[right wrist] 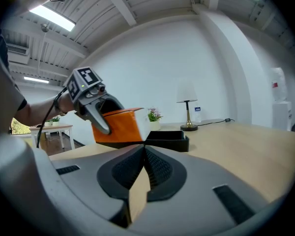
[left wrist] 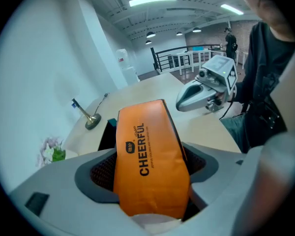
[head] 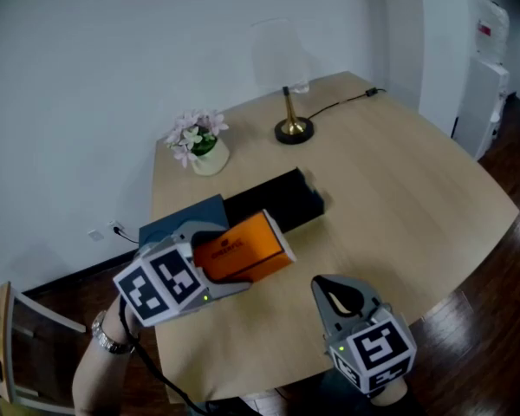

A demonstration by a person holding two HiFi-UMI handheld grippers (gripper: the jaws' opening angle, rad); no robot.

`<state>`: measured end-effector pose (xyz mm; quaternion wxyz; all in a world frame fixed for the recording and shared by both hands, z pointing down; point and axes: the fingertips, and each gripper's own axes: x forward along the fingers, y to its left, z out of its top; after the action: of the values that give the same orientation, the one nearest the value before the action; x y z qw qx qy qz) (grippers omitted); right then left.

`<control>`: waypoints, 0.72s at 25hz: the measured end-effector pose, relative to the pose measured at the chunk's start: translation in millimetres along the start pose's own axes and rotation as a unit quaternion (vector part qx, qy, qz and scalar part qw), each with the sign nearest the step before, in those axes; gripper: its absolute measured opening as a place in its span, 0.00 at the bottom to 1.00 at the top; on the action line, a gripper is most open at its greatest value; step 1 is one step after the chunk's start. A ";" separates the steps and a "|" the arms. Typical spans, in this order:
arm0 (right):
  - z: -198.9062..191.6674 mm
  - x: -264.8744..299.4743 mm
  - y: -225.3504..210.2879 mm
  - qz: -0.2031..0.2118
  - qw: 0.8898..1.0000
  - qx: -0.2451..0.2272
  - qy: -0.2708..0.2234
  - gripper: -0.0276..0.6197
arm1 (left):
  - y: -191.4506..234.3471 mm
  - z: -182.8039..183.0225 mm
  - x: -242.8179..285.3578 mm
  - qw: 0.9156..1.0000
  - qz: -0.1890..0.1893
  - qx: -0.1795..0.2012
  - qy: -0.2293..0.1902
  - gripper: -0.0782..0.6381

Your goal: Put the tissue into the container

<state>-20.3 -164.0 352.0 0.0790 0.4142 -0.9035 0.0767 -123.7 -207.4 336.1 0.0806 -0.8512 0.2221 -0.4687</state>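
Observation:
An orange tissue pack (head: 247, 248) hangs just above the wooden table (head: 399, 189), and my left gripper (head: 224, 265) is shut on it. In the left gripper view both pads press the sides of the tissue pack (left wrist: 150, 156), which juts forward between the jaws. A long black container (head: 277, 199) lies open right behind the pack, beside a dark blue lid (head: 178, 219). My right gripper (head: 328, 291) hovers over the table's front edge, shut, with nothing in it. From the right gripper view the tissue pack (right wrist: 119, 126) sits just left of the black container (right wrist: 169, 140).
A pot of pink flowers (head: 199, 146) stands at the table's far left. A brass lamp (head: 293, 126) with its cable (head: 342, 102) is at the back. A white water dispenser (head: 490, 55) is off the table's right, a chair (head: 13, 341) off its left.

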 end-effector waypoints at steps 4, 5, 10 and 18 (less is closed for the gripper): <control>5.4 7.0 -11.9 0.001 1.000 0.002 -0.001 0.06 | 56.5 34.1 30.3 1.000 -0.001 0.020 0.003 0.66; 5.6 5.9 -14.0 0.001 1.000 0.003 -0.001 0.06 | 68.2 40.3 34.3 1.000 0.004 0.023 0.006 0.66; 7.1 1.2 -28.4 -0.001 1.000 0.010 -0.006 0.06 | 113.2 61.8 43.9 0.999 0.018 0.030 0.018 0.66; 19.4 13.3 -52.1 0.009 1.000 0.009 -0.012 0.06 | 130.6 35.3 92.1 0.997 -0.015 0.021 0.077 0.66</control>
<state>9.2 -211.4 339.6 0.0632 0.4081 -0.9072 0.0806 -91.2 -367.8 341.8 0.0740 -0.8141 0.2045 -0.5384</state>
